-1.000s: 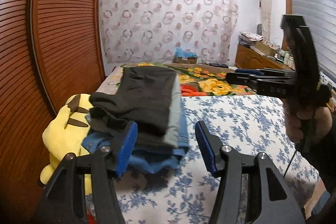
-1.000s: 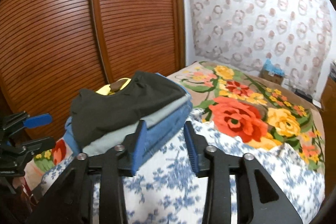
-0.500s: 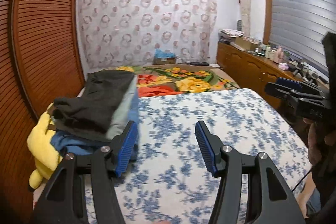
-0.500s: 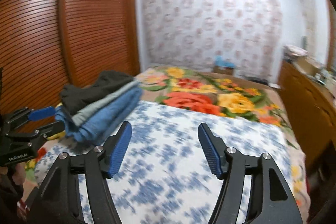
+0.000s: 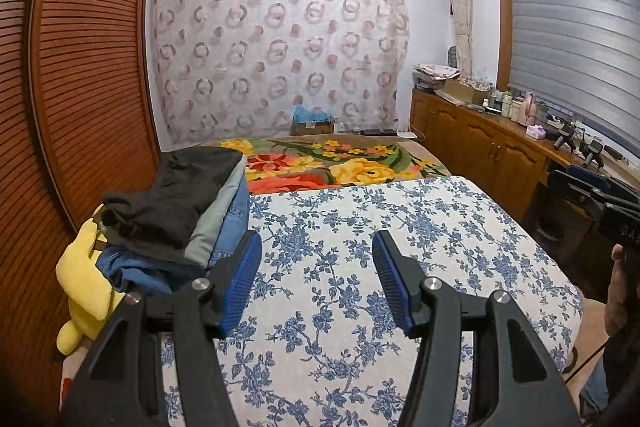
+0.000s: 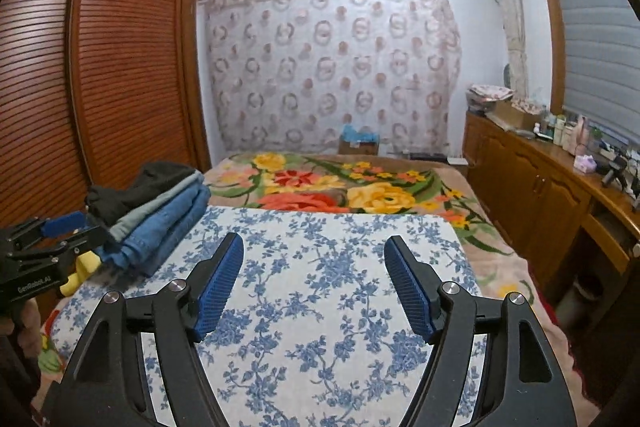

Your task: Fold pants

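Observation:
A stack of folded pants (image 5: 176,215), black on top, then grey, then blue denim, lies at the left edge of the blue-flowered white cloth (image 5: 360,227) on the bed. It also shows in the right wrist view (image 6: 152,211). My left gripper (image 5: 316,283) is open and empty, just right of the stack. My right gripper (image 6: 314,287) is open and empty above the middle of the cloth. The left gripper shows at the left edge of the right wrist view (image 6: 48,239); the right gripper shows at the right edge of the left wrist view (image 5: 592,191).
A yellow plush toy (image 5: 84,279) lies under the stack by the brown slatted wardrobe (image 5: 80,75). A bright flowered blanket (image 5: 340,167) covers the far bed. A wooden cabinet (image 6: 540,187) with bottles runs along the right wall.
Both grippers have drawn back from the stack and swung toward the room's middle. The right gripper's jaws have opened wider. The stack stays in place.

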`<state>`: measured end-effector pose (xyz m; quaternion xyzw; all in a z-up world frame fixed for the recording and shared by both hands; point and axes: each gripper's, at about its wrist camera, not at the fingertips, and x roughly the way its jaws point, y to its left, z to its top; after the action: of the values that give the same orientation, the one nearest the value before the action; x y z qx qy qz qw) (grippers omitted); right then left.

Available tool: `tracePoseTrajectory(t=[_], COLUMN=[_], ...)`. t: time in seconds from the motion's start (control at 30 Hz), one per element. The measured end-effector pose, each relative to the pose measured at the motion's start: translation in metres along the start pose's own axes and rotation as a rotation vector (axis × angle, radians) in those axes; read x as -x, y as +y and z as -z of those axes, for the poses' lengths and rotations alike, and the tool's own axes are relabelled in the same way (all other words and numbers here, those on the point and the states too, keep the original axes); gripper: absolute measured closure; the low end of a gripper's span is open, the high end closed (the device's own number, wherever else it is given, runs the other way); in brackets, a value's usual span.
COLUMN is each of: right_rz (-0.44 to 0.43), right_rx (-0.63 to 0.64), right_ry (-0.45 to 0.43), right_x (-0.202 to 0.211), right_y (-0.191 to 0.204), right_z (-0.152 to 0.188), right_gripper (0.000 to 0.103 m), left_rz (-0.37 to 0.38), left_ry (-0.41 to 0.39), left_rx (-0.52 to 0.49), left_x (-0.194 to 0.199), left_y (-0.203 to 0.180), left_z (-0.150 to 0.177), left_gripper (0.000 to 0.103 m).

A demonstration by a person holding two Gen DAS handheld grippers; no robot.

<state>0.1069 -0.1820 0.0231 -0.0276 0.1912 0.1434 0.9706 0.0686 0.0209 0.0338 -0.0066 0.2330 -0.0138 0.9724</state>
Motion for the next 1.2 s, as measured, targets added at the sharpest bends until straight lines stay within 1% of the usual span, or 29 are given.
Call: tracePoseTrajectory(t=[0.23, 0.8, 1.2], right_rz=[-0.007, 0.009, 0.018], right_rx=[0.0, 0.0, -0.009], right_ry=[-0.011, -0.024, -0.032], right_x=[0.008, 0.015, 0.023], right_y=[0.003, 0.003, 0.003], right_z=[0.003, 0.005, 0.004], right_gripper=[0.028, 0.028, 0.028], left_rz=[-0.019, -0.009, -0.012], left_ry=[-0.008, -0.038, -0.041], left_rx=[0.001, -0.003, -0.001], left_x=[0.008, 0.02, 0.022], left_y=[-0.002, -0.002, -0.003], left_z=[-0.002, -0.002, -0.001], left_gripper=[0.046, 0.046, 0.046])
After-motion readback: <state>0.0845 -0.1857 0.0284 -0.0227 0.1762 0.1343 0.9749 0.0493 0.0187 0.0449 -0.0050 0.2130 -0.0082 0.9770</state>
